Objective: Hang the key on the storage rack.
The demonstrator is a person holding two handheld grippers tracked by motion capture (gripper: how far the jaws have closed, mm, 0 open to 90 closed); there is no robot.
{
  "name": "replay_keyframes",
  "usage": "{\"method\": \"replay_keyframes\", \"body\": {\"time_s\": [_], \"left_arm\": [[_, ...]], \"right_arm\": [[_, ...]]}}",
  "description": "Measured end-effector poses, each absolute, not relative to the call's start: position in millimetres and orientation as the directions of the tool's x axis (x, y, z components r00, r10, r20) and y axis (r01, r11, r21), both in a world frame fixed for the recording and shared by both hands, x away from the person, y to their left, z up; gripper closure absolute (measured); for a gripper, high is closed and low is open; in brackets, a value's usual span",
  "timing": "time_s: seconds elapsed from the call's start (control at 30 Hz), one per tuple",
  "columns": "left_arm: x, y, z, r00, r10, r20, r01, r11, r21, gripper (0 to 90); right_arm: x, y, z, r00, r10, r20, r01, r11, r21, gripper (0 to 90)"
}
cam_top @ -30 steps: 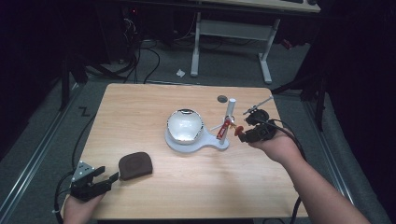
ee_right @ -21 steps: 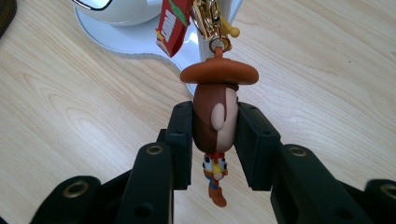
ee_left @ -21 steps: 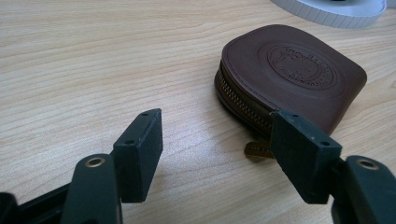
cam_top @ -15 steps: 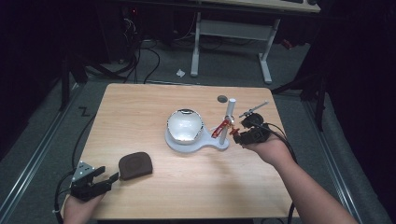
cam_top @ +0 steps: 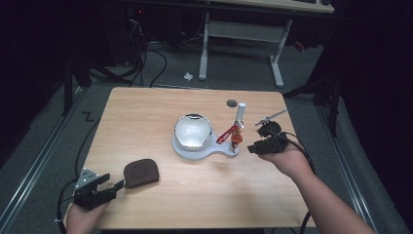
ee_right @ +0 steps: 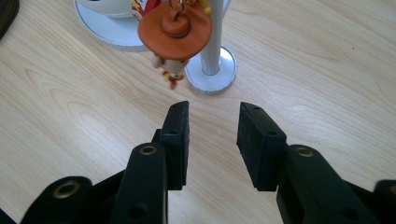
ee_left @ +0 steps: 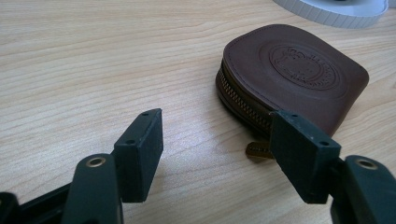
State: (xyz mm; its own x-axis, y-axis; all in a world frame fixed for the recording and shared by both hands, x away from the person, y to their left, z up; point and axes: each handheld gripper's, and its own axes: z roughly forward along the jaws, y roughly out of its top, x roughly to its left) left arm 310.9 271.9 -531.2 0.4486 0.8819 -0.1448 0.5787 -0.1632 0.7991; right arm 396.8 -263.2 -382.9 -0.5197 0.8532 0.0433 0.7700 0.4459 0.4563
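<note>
I read the hanging step as done or nearly so: the little figure with the brown hat (ee_right: pixel 175 35) dangles from the stand's white post (cam_top: pixel 239 119), right of centre in the high view, and in my right gripper view it hangs at the top middle of the frame, just beside the post's round foot (ee_right: pixel 211 70) and free of my jaws. My right gripper (cam_top: pixel 254 147) sits just to the right of the stand's white base (cam_top: pixel 199 148); its jaws have just been opening and now stand a modest gap apart, with only bare bench (cam_top: pixel 146 112) between them, so I judge the figure released. Whether its loop is properly seated on the hook I cannot tell from here. The mirrored dome (cam_top: pixel 193 130) on the base looks untouched. At the lower left of the high view, my left gripper (cam_top: pixel 108 187) waits with its jaws wide apart and holding nothing, the brown zipped pouch (ee_left: pixel 294 74) lying just beyond them, close but not gripped. If anything remains, I would guess it is that pouch.
</note>
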Motion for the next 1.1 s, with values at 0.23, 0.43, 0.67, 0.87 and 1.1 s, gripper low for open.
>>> {"method": "replay_keyframes", "body": {"time_s": [0.23,0.43,0.67,0.87,1.1], "left_arm": [[311.0,271.0,-531.2,0.451,0.881,-0.145,0.579,-0.165,0.798,35.3],[310.8,270.4,-531.0,0.451,0.880,-0.147,0.579,-0.163,0.799,35.6],[310.8,269.9,-531.0,0.452,0.880,-0.148,0.579,-0.164,0.798,35.6],[311.0,269.7,-531.0,0.455,0.875,-0.163,0.585,-0.156,0.796,37.9],[310.6,269.5,-530.1,0.455,0.874,-0.168,0.585,-0.151,0.797,37.8]], "right_arm": [[386.1,-270.8,-386.4,-0.504,0.862,0.049,0.774,0.426,0.468,63.3],[374.6,-277.4,-393.3,-0.494,0.868,0.049,0.776,0.415,0.475,63.2],[358.6,-283.0,-406.0,-0.501,0.864,0.051,0.771,0.419,0.480,61.0],[347.6,-292.4,-421.7,-0.483,0.874,0.052,0.772,0.398,0.495,58.0],[335.7,-303.4,-447.1,-0.447,0.893,0.041,0.759,0.355,0.547,55.0]]}}
